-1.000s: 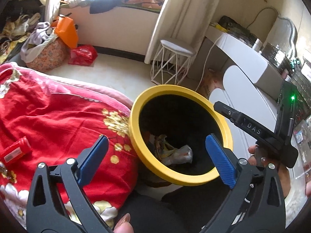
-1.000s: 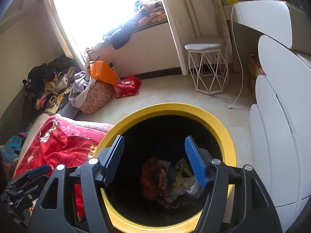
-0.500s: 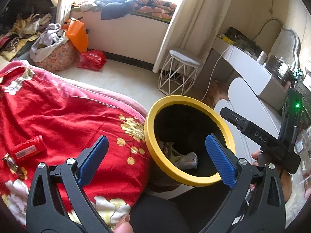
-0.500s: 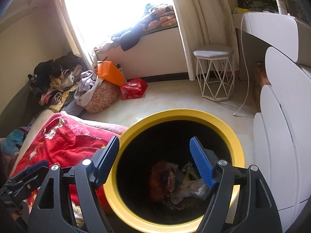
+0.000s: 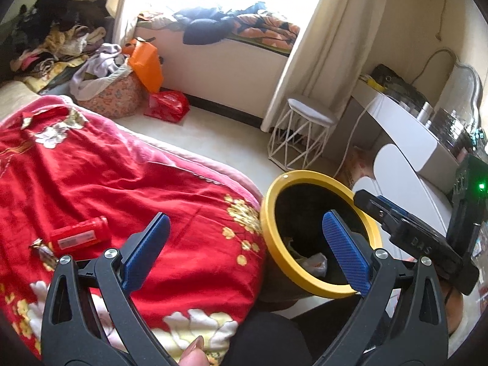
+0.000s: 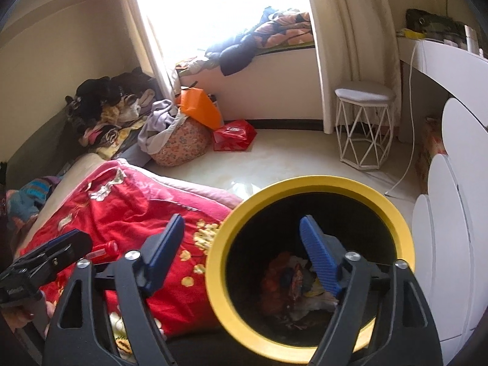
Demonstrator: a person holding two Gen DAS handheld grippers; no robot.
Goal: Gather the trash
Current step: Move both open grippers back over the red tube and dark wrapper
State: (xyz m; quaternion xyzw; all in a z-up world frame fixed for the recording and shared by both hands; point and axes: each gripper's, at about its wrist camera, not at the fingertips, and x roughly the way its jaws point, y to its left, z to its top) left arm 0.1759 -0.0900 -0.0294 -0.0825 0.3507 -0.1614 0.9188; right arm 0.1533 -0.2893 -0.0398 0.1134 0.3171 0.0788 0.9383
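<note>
A yellow-rimmed black bin (image 5: pixel 271 244) (image 6: pixel 219 262) stands beside the bed, with crumpled wrappers and a plastic bag (image 6: pixel 292 283) at its bottom. On the red flowered blanket (image 5: pixel 122 189) lie a red tube-shaped package (image 5: pixel 80 234) and a small shiny wrapper (image 5: pixel 42 250). My left gripper (image 5: pixel 244 238) stands open and empty above the blanket's edge and the bin. My right gripper (image 6: pixel 241 238) hangs over the bin's near rim, its jaws opening with nothing between them. The right gripper's body (image 5: pixel 414 238) shows at the right in the left wrist view.
A white wire stool (image 6: pixel 363 128) and a white dresser (image 6: pixel 451 213) stand right of the bin. Across the pale floor are a flowered laundry bag (image 6: pixel 180 143), an orange bag (image 6: pixel 199 108), a red bag (image 6: pixel 233 134) and piled clothes (image 6: pixel 103 113).
Both grippers drew back and rose from the bin and swung left, so more of the blanket and the red package shows. The right gripper's jaws have spread wider.
</note>
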